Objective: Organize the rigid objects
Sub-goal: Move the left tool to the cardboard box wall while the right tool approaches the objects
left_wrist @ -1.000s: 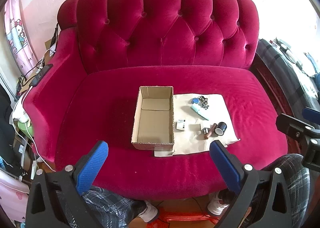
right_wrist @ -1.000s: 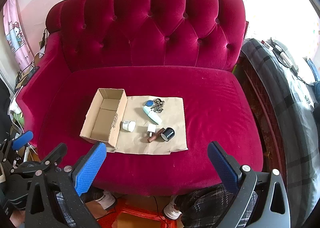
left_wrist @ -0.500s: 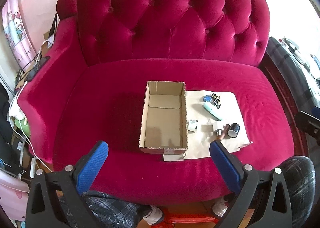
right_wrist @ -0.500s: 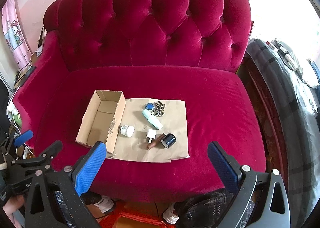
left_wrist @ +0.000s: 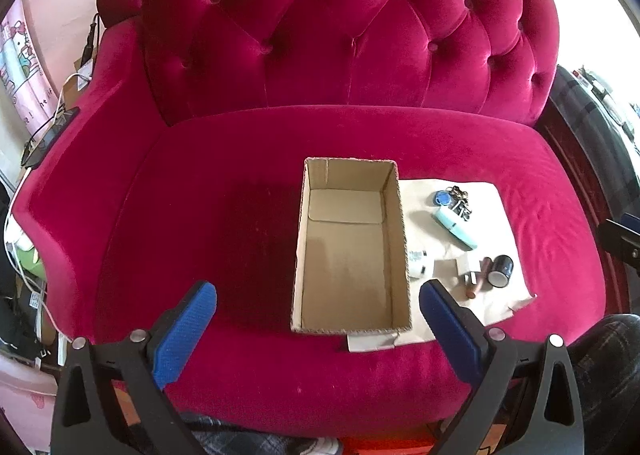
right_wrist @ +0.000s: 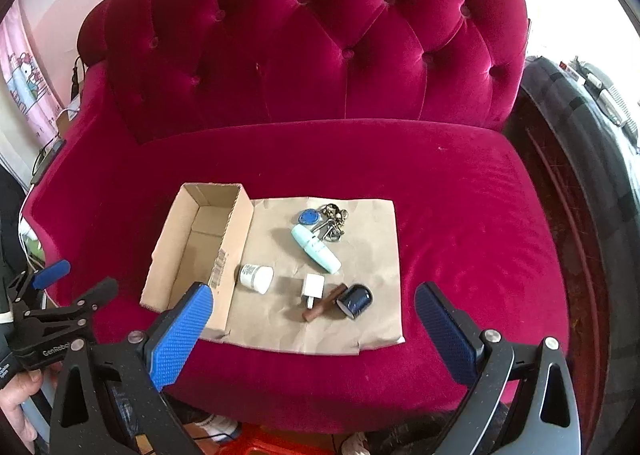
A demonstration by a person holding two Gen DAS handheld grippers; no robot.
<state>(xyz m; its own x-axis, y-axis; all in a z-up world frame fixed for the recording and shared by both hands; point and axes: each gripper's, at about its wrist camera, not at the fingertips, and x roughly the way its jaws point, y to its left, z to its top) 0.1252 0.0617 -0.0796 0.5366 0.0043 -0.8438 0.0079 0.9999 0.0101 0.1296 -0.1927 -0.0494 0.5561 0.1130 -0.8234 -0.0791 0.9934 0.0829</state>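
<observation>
An open, empty cardboard box point(left_wrist: 352, 251) point(right_wrist: 200, 251) sits on a red sofa seat. Right of it, brown paper point(right_wrist: 368, 255) holds a white jar point(right_wrist: 257, 278), a mint tube point(right_wrist: 316, 249), a key bunch with a blue tag point(right_wrist: 324, 217), a white charger plug point(right_wrist: 313, 287), a brown stick point(right_wrist: 323, 308) and a dark round tin point(right_wrist: 355, 301). My left gripper point(left_wrist: 318, 319) is open and empty, hovering at the box's near end. My right gripper point(right_wrist: 312, 325) is open and empty, hovering near the paper's front edge.
The red tufted sofa point(right_wrist: 320, 67) has a tall back behind the seat. Cables and clutter point(left_wrist: 24, 215) lie left of the sofa. A dark plaid bed point(right_wrist: 580, 127) stands on the right. The left gripper also shows at the left edge of the right wrist view point(right_wrist: 52, 303).
Both grippers have moved forward toward the sofa seat; the box and the objects appear larger and closer. Both stay open and nothing has been picked up.
</observation>
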